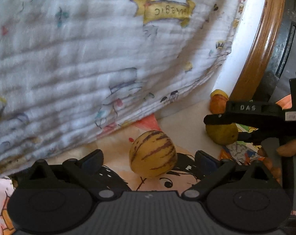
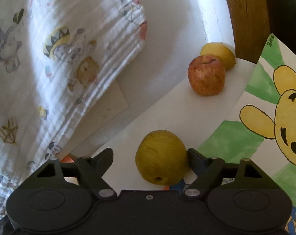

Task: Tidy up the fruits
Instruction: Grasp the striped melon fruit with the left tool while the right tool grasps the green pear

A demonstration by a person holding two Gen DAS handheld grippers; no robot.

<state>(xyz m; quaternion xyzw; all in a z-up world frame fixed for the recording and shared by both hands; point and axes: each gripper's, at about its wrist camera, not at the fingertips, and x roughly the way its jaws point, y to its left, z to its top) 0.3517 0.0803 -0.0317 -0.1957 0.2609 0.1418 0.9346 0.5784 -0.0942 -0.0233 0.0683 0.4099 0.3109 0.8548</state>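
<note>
A yellow fruit with purple stripes (image 1: 152, 153) sits on a drawing, between the spread fingers of my left gripper (image 1: 149, 156), which is open and touches neither side. A green pear (image 2: 161, 156) rests inside my right gripper (image 2: 148, 154), also open: its right finger (image 2: 191, 154) touches the pear and the left finger stands apart. The left wrist view shows that pear (image 1: 221, 135) under the right gripper's black fingers (image 1: 246, 115). Farther back lie a red apple (image 2: 206, 75) and a yellow fruit (image 2: 219, 53), touching each other.
A white printed muslin cloth (image 1: 89, 58) is heaped on the left (image 2: 49, 58). A yellow bear painting (image 2: 275, 117) lies to the right. A curved wooden rim (image 1: 255, 49) bounds the white surface (image 2: 167, 107). A person's fingers (image 1: 289, 149) hold the right gripper.
</note>
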